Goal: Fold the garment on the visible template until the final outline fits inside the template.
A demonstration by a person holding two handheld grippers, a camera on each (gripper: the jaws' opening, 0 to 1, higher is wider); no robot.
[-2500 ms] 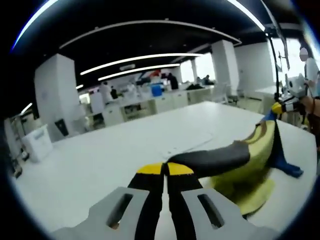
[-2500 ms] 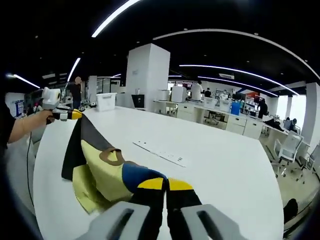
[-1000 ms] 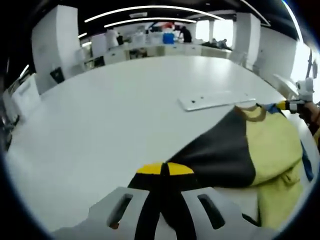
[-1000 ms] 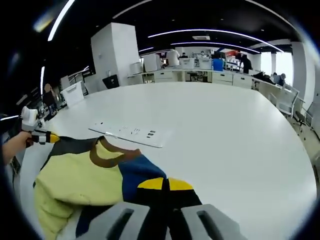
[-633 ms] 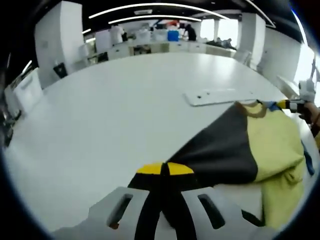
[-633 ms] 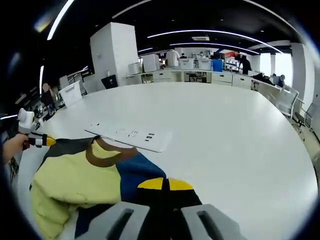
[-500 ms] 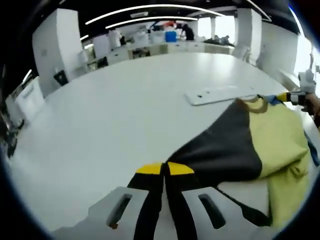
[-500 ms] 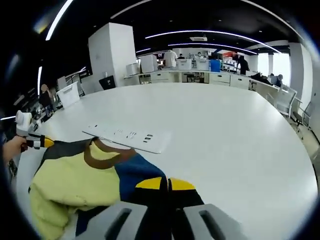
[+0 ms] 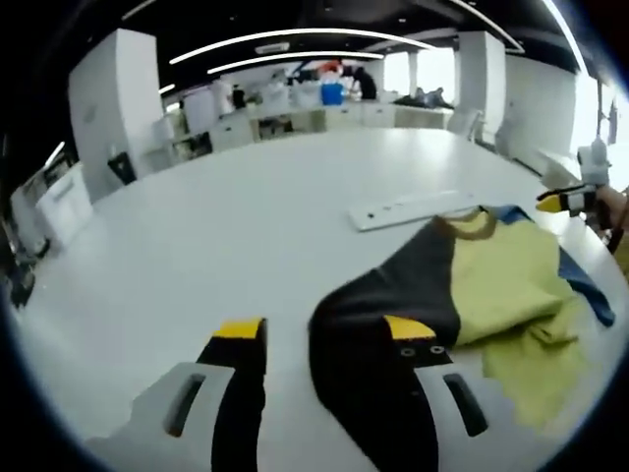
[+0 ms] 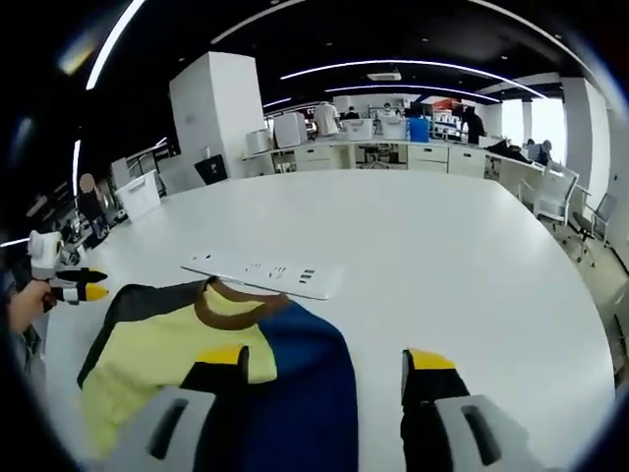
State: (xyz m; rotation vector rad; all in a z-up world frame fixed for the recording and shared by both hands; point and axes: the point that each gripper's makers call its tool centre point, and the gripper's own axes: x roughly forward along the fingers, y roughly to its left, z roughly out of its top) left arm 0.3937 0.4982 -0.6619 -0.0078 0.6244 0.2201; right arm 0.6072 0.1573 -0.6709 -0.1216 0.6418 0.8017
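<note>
In the left gripper view, the left gripper (image 9: 324,339) has its 2 fingers spread wide apart with nothing between them. The garment (image 9: 462,285) lies on the white counter (image 9: 226,236) ahead and to the right: a black sleeve panel reaches toward the right-hand finger and partly overlaps it in the picture, though whether cloth touches the finger I cannot tell. Beyond the black part come the yellow body, a brown collar and a strip of blue at the far edge. Just past the collar sits a flat white power strip (image 9: 413,207). The right gripper (image 9: 560,202) comes in at the right edge, yellow-tipped, held in a hand; at that size its fingers cannot be read.

In the right gripper view, the right gripper (image 10: 324,359) is likewise parted wide and empty. The garment (image 10: 177,344) is spread below and to the left, blue panel nearest, yellow body in the middle, black panel on the far side, collar up against the power strip (image 10: 265,273). The left gripper (image 10: 74,285) appears at the left edge, well apart from the cloth.

As a judgement, the garment looks laid out roughly flat with some bunching in the yellow part, and no fold is made. No marked template outline can be made out on the counter, so the whole folding sequence remains.
</note>
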